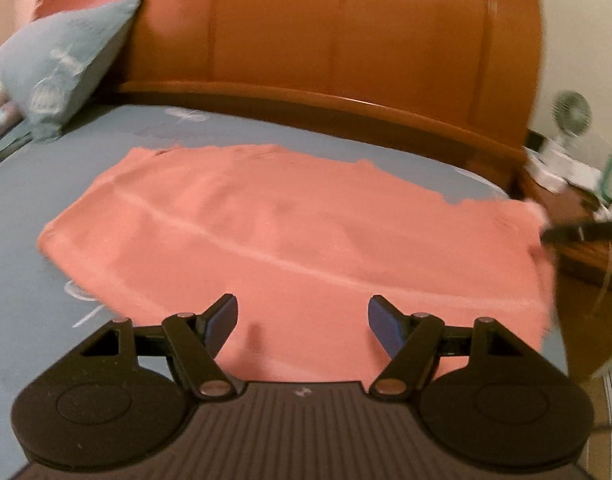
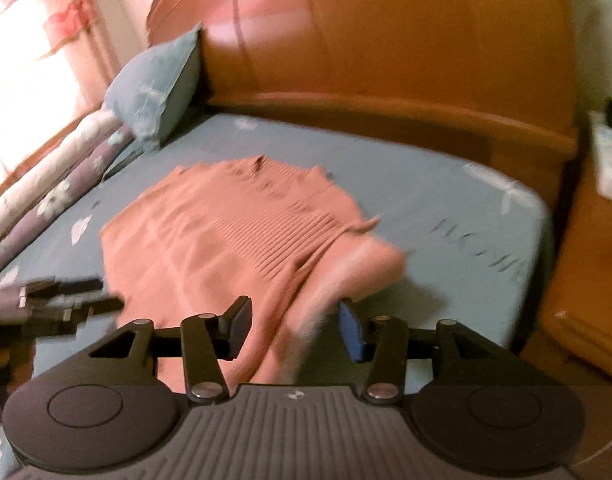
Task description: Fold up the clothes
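A: Starting with the left wrist view, what do you make of the layout?

B: The pink garment (image 1: pixel 290 248) lies spread nearly flat on the grey-blue bed sheet (image 1: pixel 22 208), long way across, probably so its edges can be reached from the near side for a fold. A pale seam line runs diagonally over it. The left gripper (image 1: pixel 302 320) hangs over the near edge with its jaws spread wide and nothing between the blue pads; cloth shows behind the gap only.

A: And at the far right?

B: A dark tip comes in beside the garment's right end; I judge it to be the right gripper (image 1: pixel 578 231). A pillow (image 1: pixel 62 68) leans on the wooden headboard (image 1: pixel 346 48) at the far left, well apart from the work.

A: Now the right wrist view.

B: The same garment (image 2: pixel 226 248) sits mid-bed, its ribbed part towards the far end. One blurred fold of it reaches near, into the gap of the right gripper (image 2: pixel 290 330). The jaws stand apart and the pads do not press the cloth, so I read it as let go, not pinched.

A: And the other one?

B: The left gripper (image 2: pixel 66 300) shows at the near left, just beside the garment's edge, likely lining up for a grasp.
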The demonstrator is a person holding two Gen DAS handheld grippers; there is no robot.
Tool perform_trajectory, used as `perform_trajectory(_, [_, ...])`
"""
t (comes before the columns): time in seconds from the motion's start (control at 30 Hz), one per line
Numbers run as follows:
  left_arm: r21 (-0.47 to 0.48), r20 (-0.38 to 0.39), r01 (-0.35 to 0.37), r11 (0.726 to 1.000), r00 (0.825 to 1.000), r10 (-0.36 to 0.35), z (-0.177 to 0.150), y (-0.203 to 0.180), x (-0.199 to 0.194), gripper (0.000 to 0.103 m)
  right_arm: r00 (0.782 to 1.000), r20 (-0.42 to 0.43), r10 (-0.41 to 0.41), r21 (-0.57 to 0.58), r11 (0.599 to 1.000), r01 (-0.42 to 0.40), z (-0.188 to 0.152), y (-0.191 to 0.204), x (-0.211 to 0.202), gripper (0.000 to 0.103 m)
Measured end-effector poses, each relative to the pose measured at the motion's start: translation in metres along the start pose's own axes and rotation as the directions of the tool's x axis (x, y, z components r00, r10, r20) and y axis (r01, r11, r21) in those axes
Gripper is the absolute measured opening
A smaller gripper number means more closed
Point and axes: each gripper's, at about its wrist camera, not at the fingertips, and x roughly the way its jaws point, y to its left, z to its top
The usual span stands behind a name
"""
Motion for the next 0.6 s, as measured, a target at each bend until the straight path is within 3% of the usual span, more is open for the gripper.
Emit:
perform_trajectory(0.37, [0.173, 0.031, 0.021, 0.985, 0.999, -0.027, -0.017, -0.048, -0.008, 0.074, 0.993, 0.11, -0.032, 0.027, 0.999, 0.029, 0.015, -0.031, -0.062, 0.062])
perform_trajectory(0.5, [0.192, 0.048, 0.0, 0.981, 0.999, -0.009, -0.025, -0.056, -0.019, 0.074, 0.989, -0.007, 0.146, 0.044, 0.988, -0.146, -0.001, -0.027, -0.054, 0.064])
perform_trajectory(0.6, [0.153, 0.068, -0.03, 0.988, 0.997, 0.02, -0.032, -0.054, -0.028, 0.075, 0.942, -0.161, 0.296, 0.098, 0.954, -0.283, -0.033, -0.017, -0.027, 0.064])
